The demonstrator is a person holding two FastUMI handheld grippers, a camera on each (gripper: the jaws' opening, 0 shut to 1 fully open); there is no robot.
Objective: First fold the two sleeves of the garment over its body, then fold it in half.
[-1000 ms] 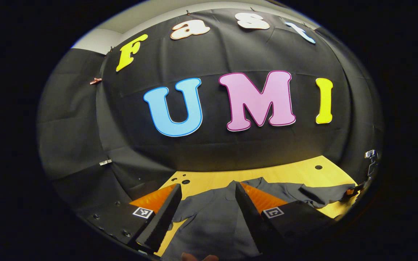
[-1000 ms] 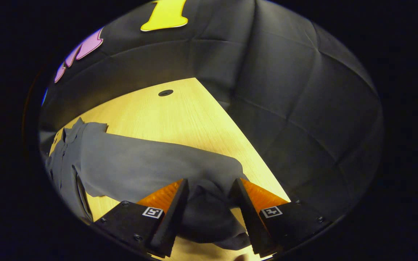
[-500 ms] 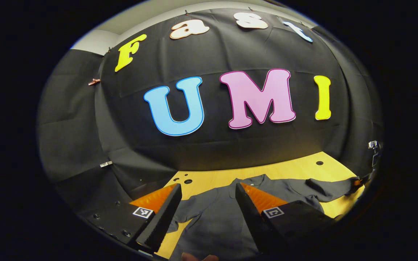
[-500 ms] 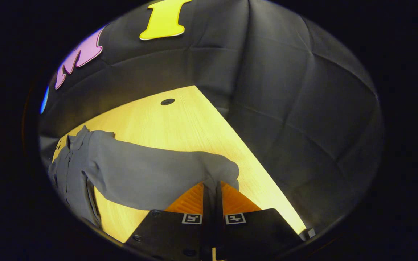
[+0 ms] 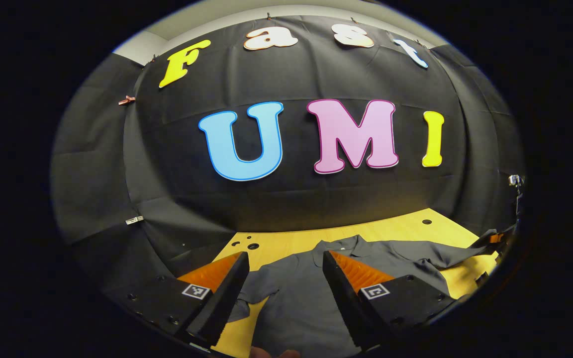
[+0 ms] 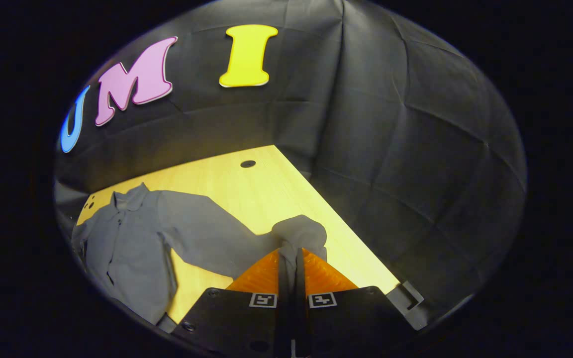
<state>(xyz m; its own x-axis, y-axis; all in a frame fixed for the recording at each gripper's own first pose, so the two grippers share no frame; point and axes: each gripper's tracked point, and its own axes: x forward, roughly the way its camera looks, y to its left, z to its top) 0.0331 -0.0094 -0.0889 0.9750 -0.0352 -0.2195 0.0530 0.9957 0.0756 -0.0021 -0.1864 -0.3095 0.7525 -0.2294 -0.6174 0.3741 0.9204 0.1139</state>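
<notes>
R gripper clamped on cuff end of sleeve, cuff bunched above fingertips, raised off table. L gripper held wide apart, nothing gripped, poised over shirt body. Grey shirt spread flat on wooden table, collar twd booth wall. Black cloth wall behind.
</notes>
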